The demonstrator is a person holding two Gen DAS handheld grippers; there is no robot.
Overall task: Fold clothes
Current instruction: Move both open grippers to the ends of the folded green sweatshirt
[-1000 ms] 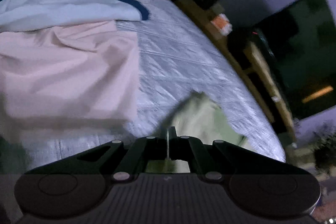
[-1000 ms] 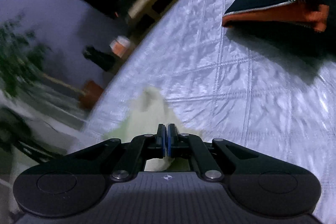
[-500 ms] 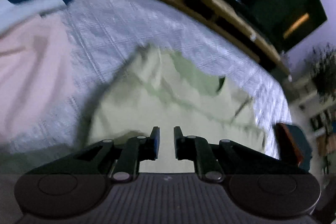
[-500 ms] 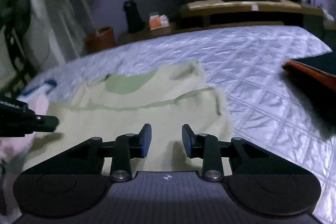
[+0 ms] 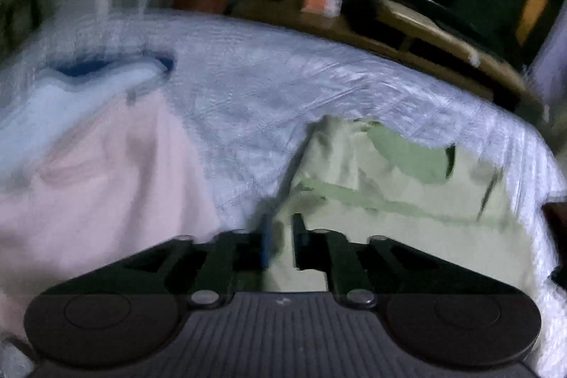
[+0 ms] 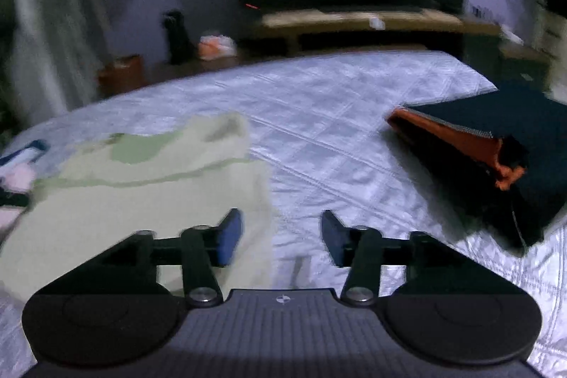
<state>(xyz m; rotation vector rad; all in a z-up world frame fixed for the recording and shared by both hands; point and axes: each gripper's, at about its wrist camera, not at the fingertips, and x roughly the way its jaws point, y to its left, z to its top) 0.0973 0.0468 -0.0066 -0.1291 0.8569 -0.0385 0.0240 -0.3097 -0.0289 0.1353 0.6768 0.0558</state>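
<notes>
Two wrist views look forward over a bed [image 6: 354, 116] covered by a pale quilted spread, in dim light with some motion blur. A second ago both hand-held grippers were pinched shut on a light green garment and held rolled to one side; now both views sit level and the cloth has been let go.

The light green garment [image 5: 407, 201] lies spread on the bed just ahead of both grippers, partly doubled over, with a darker green patch showing near its far edge.

The left hand-held gripper [image 5: 281, 238] has its jaws opening, as yet only a narrow gap, with nothing pinched between them; the garment's left edge lies beneath and just ahead.

The right hand-held gripper [image 6: 281, 236] has its jaws opening and already stands wide and empty, over the garment's right edge and the bare bedspread beside it.

A pink garment [image 5: 106, 186] and a pale blue one [image 5: 71, 94] lie ahead and to the left of the left gripper. A folded dark jacket with orange lining [image 6: 496, 147] lies ahead and to the right of the right gripper.

The release suggests one fold has just been laid down; the garment likely needs another fold.
</notes>
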